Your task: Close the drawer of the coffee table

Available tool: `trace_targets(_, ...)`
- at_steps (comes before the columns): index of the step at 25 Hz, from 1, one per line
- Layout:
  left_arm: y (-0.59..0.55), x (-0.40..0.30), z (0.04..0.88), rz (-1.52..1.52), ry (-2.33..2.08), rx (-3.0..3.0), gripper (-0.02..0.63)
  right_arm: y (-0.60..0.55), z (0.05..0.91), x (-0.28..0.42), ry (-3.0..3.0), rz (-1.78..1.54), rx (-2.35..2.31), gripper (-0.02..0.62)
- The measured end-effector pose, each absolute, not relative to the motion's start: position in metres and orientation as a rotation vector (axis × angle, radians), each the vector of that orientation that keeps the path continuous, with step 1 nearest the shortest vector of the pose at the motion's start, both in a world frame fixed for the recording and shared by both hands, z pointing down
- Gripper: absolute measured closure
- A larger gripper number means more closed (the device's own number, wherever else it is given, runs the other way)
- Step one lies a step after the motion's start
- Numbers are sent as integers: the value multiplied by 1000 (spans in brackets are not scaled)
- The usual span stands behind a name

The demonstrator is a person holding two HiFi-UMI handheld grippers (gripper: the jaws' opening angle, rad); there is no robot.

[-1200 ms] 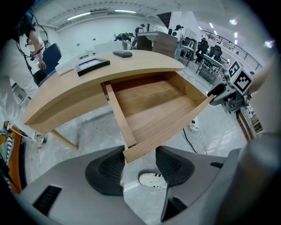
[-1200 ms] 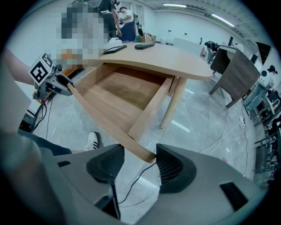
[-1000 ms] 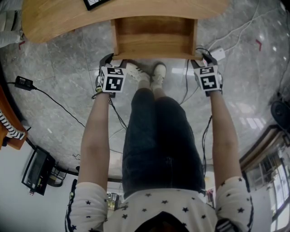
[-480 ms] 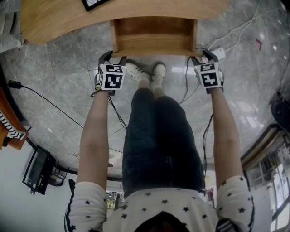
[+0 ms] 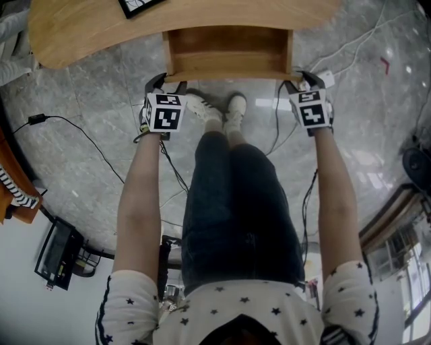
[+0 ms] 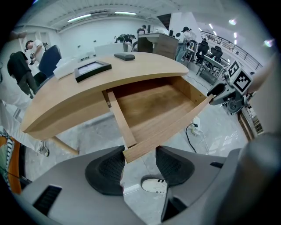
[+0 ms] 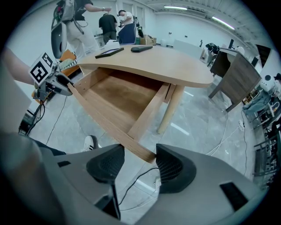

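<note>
The pale wooden worktop (image 6: 66,101) has a curved edge and slanted legs. On it lie a black-framed flat panel (image 6: 91,69), a white bundle (image 6: 66,67) just beside it at its 9 o'clock, and a dark flat object (image 6: 124,56) at its 1 o'clock. The grey marbled floor (image 5: 87,168) carries a black plug (image 5: 35,119) with its cable at 9 o'clock of the head view, and a white power strip (image 6: 194,127)

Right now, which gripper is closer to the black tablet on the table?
Left. The left gripper is at the drawer corner on the side of the black tablet; the right gripper is at the opposite corner.
</note>
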State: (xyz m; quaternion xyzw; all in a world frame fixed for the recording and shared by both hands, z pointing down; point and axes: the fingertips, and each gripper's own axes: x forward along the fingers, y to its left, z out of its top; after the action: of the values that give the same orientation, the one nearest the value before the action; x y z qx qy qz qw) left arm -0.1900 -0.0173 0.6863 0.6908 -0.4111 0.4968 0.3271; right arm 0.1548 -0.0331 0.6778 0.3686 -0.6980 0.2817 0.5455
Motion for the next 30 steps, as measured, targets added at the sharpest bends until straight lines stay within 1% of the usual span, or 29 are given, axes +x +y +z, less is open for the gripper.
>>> trace_targets(30, -57, -191, 685, 1287, -1103, 1830, 376, -74, 676, 154, -1672, 649, 884, 359)
